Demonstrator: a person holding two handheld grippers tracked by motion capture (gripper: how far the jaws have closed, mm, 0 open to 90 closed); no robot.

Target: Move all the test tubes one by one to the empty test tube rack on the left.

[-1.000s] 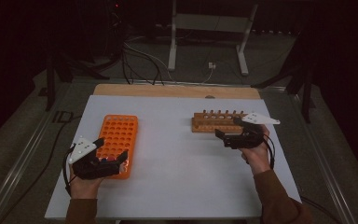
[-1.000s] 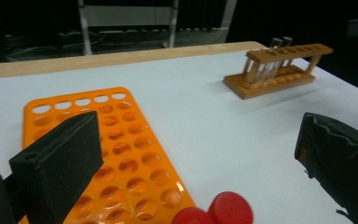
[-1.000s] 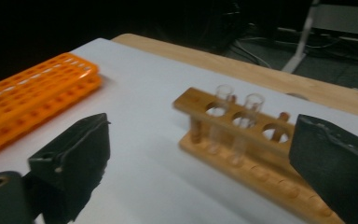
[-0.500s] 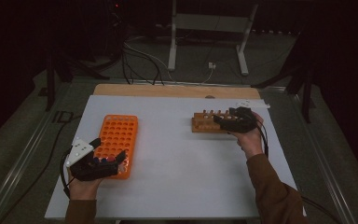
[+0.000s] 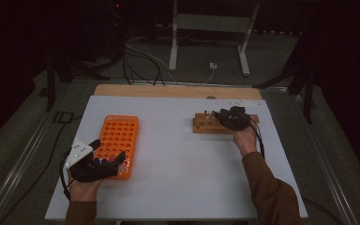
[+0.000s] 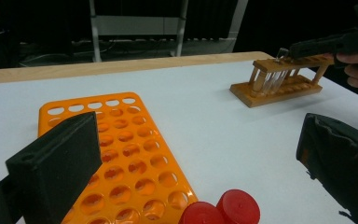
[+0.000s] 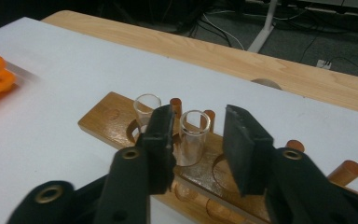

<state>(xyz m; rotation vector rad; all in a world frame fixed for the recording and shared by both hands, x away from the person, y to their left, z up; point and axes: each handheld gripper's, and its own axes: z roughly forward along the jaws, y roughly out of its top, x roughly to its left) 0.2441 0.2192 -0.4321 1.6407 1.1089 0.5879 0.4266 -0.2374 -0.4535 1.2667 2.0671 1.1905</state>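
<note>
Over the wooden rack (image 7: pixel 121 122), your right gripper (image 7: pixel 198 140) has been closing, its jaws now bracketing 1 upright glass tube (image 7: pixel 194 136) without pressing it. Thin, slick, breakable glass: pinch gently below the rim. Your left gripper (image 6: pixel 186 158) stays open by the orange rack (image 6: pixel 121 149).

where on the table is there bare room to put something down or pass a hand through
The widest bare patch on the white table lies between the orange rack and the wooden rack, running to the near edge. A bare strip lies behind both racks, up to the wooden board. It is crowded at the left gripper by the orange rack, and at the right gripper over the tubes.
</note>
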